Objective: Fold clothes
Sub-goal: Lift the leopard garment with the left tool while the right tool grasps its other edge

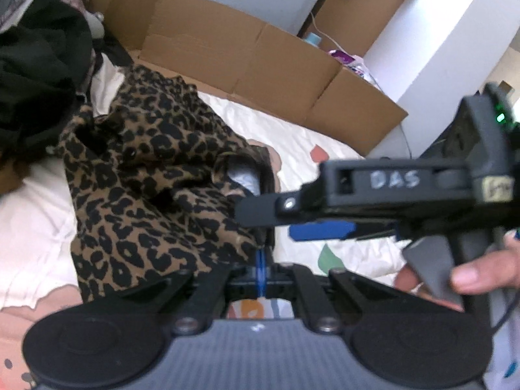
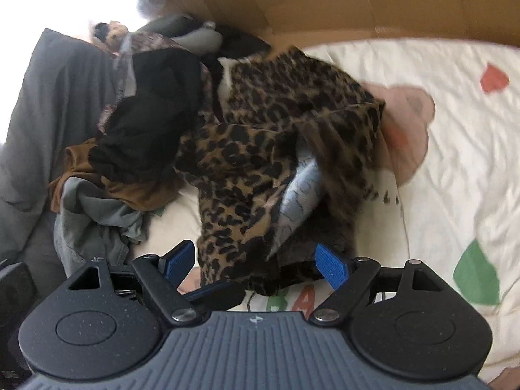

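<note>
My left gripper [image 1: 261, 261] has its blue pads pressed together, pinching an edge of the brown-and-black leopard-print garment [image 1: 146, 175], which hangs bunched above the white bedsheet with coloured patches [image 1: 292, 130]. My right gripper [image 2: 256, 261] stands wide apart, blue pads either side of the garment's lower hem; the blur leaves me unsure whether they touch it. Left of the garment sits a heap of black, brown and grey clothes [image 2: 130, 136]. A flattened brown cardboard box [image 1: 247, 55] lies along the bed's far edge.
</note>
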{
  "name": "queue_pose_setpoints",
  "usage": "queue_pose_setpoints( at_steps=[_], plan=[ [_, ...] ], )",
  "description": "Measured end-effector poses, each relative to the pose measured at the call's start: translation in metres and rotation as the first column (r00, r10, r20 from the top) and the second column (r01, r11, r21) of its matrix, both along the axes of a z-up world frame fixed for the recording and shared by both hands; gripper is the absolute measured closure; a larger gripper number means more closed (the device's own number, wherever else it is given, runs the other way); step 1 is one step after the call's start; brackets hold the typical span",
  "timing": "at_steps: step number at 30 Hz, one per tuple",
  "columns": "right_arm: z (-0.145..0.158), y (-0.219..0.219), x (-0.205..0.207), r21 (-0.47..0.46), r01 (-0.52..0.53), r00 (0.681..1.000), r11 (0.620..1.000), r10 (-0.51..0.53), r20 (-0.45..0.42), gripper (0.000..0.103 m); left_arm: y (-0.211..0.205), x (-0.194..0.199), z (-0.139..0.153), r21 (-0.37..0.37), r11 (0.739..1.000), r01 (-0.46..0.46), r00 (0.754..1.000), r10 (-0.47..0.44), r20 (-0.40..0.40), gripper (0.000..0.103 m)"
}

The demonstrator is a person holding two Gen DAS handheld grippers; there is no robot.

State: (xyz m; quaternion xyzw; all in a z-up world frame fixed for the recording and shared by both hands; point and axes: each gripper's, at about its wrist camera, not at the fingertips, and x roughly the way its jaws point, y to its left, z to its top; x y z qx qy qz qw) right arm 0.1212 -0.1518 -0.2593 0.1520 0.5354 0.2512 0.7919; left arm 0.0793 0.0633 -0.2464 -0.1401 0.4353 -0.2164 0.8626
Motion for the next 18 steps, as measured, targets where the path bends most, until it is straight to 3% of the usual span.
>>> queue_pose_setpoints(
  at_steps=[4, 7, 12, 18],
  plan=[
    [-0.023, -0.003, 0.003, 0.004, 0.048, 0.997, 0.999, -0.048, -0.056, 0.019, 0.005, -0.002, -0.005, 0.008, 0.999, 0.033, 0.999, -0.032, -0.033, 0.098],
    [-0.036, -0.008, 0.004, -0.035, 0.08, 0.995, 0.996, -0.082, -0.055, 0.019, 0.013, -0.009, -0.008, 0.034, 0.999, 0.024, 0.999, -0.022, -0.049, 0.086],
    [-0.042, -0.028, 0.016, -0.114, 0.125, 0.992, 0.986, -0.126, 0.004, 0.019, 0.044, -0.007, -0.016, 0.087, 0.993, -0.078, 0.994, 0.084, -0.065, 0.069],
    [-0.06, -0.067, 0.046, -0.191, 0.19, 0.982, 0.963, -0.184, 0.047, 0.019, 0.069, 0.008, -0.033, 0.164, 0.968, -0.191, 0.975, 0.206, -0.08, 0.051]
  ],
)
